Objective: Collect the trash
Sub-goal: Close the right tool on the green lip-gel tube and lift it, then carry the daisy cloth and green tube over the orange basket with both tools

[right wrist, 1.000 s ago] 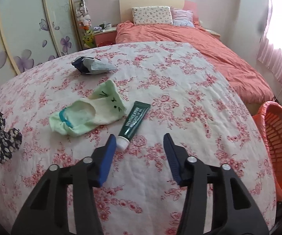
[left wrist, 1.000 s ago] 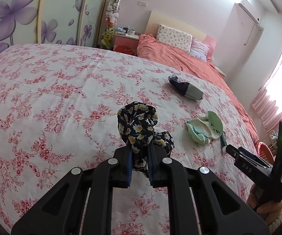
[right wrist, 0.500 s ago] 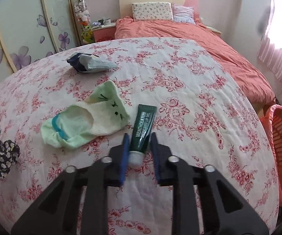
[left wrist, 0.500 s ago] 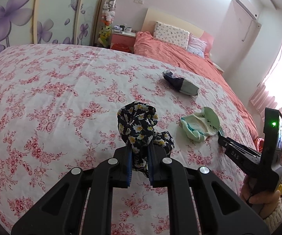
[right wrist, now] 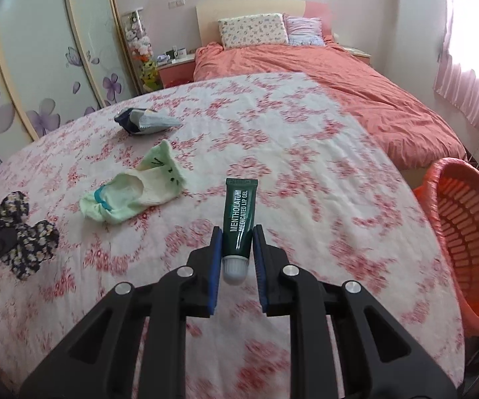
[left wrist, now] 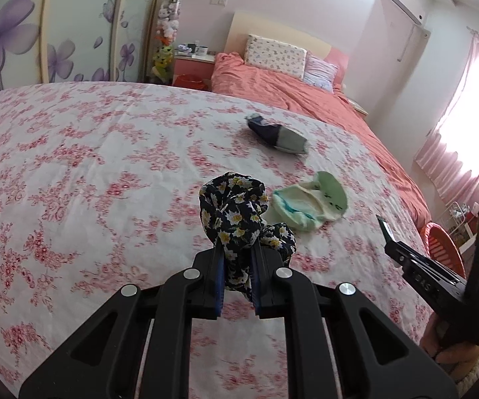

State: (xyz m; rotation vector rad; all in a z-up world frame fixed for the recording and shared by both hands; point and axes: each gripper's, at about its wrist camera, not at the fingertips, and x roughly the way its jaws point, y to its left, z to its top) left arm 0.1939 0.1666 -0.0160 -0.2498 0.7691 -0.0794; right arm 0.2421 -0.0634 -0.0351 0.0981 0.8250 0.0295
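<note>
My left gripper (left wrist: 236, 252) is shut on a black floral scrunchie (left wrist: 236, 212) and holds it above the floral bedspread; the scrunchie also shows in the right wrist view (right wrist: 23, 236). My right gripper (right wrist: 237, 236) is shut on a dark green Mentholatum lip gel tube (right wrist: 239, 216), lifted off the bedspread, cap toward the camera. A pale green sock (right wrist: 136, 193) (left wrist: 309, 202) lies on the bedspread to the left of the tube. A crumpled dark blue and silver wrapper (right wrist: 144, 123) (left wrist: 277, 134) lies farther back.
An orange plastic basket (right wrist: 465, 232) stands by the right edge of the bed, also seen in the left wrist view (left wrist: 442, 249). The pink floral bedspread (right wrist: 305, 153) covers the near bed. An orange duvet and pillows (right wrist: 305, 63) lie behind. A wardrobe stands at left.
My right gripper moved onto the lip gel tube, closed on it and lifted it off the bedspread. My left gripper kept its hold on the scrunchie and drifted slightly.
</note>
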